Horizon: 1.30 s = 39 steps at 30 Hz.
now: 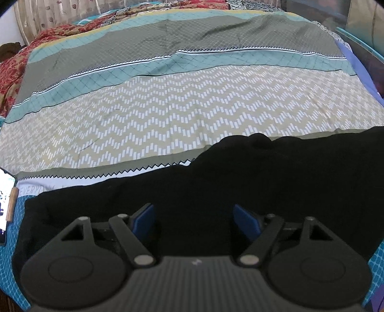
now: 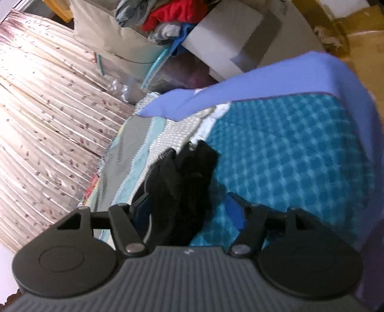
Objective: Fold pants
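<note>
The black pants (image 1: 240, 172) lie flat across the near edge of the bed. My left gripper (image 1: 193, 218) hovers just above them with its blue pads (image 1: 144, 219) wide apart, holding nothing. In the right wrist view the right gripper (image 2: 189, 211) is tilted and open, its pads well apart. A bunched end of the black pants (image 2: 189, 177) sits between the fingers, and the jaws do not clamp it. The view is blurred by motion.
The bed carries a patterned sheet (image 1: 168, 115) with zigzag and teal bands. A phone (image 1: 6, 208) lies at its left edge. Red floral bedding (image 1: 14, 67) lies at the far left. A curtain (image 2: 48, 120), piled clothes (image 2: 168, 16) and a blue sheet (image 2: 264, 81) flank the bed corner.
</note>
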{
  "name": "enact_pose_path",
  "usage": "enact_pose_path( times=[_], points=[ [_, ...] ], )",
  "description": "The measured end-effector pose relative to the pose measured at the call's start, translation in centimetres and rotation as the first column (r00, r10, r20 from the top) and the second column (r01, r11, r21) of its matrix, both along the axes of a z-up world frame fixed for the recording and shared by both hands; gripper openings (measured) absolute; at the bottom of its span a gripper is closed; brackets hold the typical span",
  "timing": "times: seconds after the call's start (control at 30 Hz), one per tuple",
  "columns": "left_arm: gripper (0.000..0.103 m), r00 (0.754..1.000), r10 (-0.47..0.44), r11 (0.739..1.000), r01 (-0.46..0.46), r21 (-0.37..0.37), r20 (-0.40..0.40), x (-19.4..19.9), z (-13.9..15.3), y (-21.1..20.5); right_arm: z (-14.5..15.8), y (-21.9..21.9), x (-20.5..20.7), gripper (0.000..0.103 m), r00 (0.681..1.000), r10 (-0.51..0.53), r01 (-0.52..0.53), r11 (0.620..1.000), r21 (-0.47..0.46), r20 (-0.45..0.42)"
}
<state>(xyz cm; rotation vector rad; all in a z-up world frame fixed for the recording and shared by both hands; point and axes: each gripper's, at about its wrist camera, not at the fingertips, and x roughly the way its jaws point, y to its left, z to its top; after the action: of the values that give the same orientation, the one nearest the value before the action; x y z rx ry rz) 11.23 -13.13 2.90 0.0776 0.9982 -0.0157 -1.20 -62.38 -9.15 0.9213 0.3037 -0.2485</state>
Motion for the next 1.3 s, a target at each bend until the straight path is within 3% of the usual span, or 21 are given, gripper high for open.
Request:
enact_pose_path(
  times=[0.13,0.17,0.23,0.33,0.4,0.47,0.57,0.63,0.77,0.83,0.9,0.97,1.03,1.07,1.2,1.27,1.3],
  points=[
    [0.075,1.000,-0.005,1.000,0.005,0.000,0.010,-0.3,0.5,0.0,0.7,-0.9,3.3,0.065,0.999,0.028,-0.030,0.998,-0.047,-0.044],
    [0.075,1.000,-0.003,1.000,0.003,0.000,0.017,-0.5,0.7,0.2,0.8,-1.2,3.9,0.046,0.998,0.024,-0.026,0.998,-0.050,-0.058],
    [0.075,1.000,0.001,1.000,-0.001,-0.003,0.029,-0.9,1.1,0.7,1.7,-0.9,5.0,0.027,0.997,0.057,-0.059,0.998,-0.036,-0.057],
    [0.075,0.999,0.019,1.000,-0.018,-0.023,0.039,-1.6,1.5,1.4,4.7,2.6,5.2,0.024,0.988,0.153,-0.154,0.976,-0.156,-0.019],
    [0.075,0.999,0.033,0.998,-0.032,-0.057,0.031,-2.0,1.5,2.1,6.7,6.2,5.4,0.023,0.964,0.266,-0.261,0.936,-0.237,-0.011],
    [0.075,0.999,0.040,0.996,-0.039,-0.082,0.017,-2.2,1.3,2.5,8.1,11.1,5.5,0.023,0.918,0.394,-0.383,0.852,-0.358,-0.045],
    [0.075,0.999,0.044,0.992,-0.044,-0.118,-0.002,-2.8,1.0,3.1,7.5,19.6,6.1,0.023,0.825,0.534,-0.540,0.648,-0.537,-0.185],
    [0.075,0.999,0.043,0.991,-0.043,-0.130,-0.009,-3.3,0.7,3.5,5.6,24.5,6.3,0.023,0.764,0.579,-0.616,0.522,-0.590,-0.286],
    [0.075,0.998,0.057,0.987,-0.060,-0.148,-0.022,-4.2,0.1,4.8,1.4,32.0,6.4,0.023,0.675,0.583,-0.705,0.330,-0.628,-0.452],
    [0.075,0.997,0.074,0.984,-0.077,-0.159,-0.024,-4.7,0.0,5.7,-0.5,34.6,6.4,0.029,0.665,0.528,-0.709,0.224,-0.669,-0.528],
    [0.076,0.995,0.095,0.980,-0.097,-0.175,-0.018,-5.2,0.0,7.1,-0.9,35.7,5.9,0.058,0.637,0.530,-0.719,0.146,-0.680,-0.560],
    [0.080,0.993,0.116,0.975,-0.114,-0.192,-0.003,-5.9,0.2,8.7,-0.3,35.8,5.3,0.067,0.619,0.540,-0.719,0.099,-0.688,-0.570],
    [0.084,0.989,0.147,0.968,-0.140,-0.206,0.017,-6.7,0.3,10.6,0.9,35.2,4.5,0.067,0.620,0.560,-0.711,0.105,-0.695,-0.549],
    [0.084,0.986,0.167,0.964,-0.158,-0.212,0.027,-7.1,0.4,11.6,1.8,34.6,4.4,0.067,0.622,0.582,-0.709,0.133,-0.693,-0.524],
    [0.086,0.958,0.278,0.935,-0.254,-0.249,0.066,-9.0,0.7,16.3,4.1,33.0,3.7,0.066,0.661,0.644,-0.687,0.311,-0.657,-0.386],
    [0.086,0.936,0.344,0.911,-0.313,-0.270,0.076,-9.9,0.9,18.6,3.6,32.7,4.7,0.064,0.682,0.629,-0.689,0.382,-0.616,-0.373],
    [0.086,0.922,0.378,0.895,-0.343,-0.284,0.079,-10.3,1.0,19.9,2.8,32.8,5.0,0.058,0.684,0.619,-0.702,0.417,-0.577,-0.385]
  ],
)
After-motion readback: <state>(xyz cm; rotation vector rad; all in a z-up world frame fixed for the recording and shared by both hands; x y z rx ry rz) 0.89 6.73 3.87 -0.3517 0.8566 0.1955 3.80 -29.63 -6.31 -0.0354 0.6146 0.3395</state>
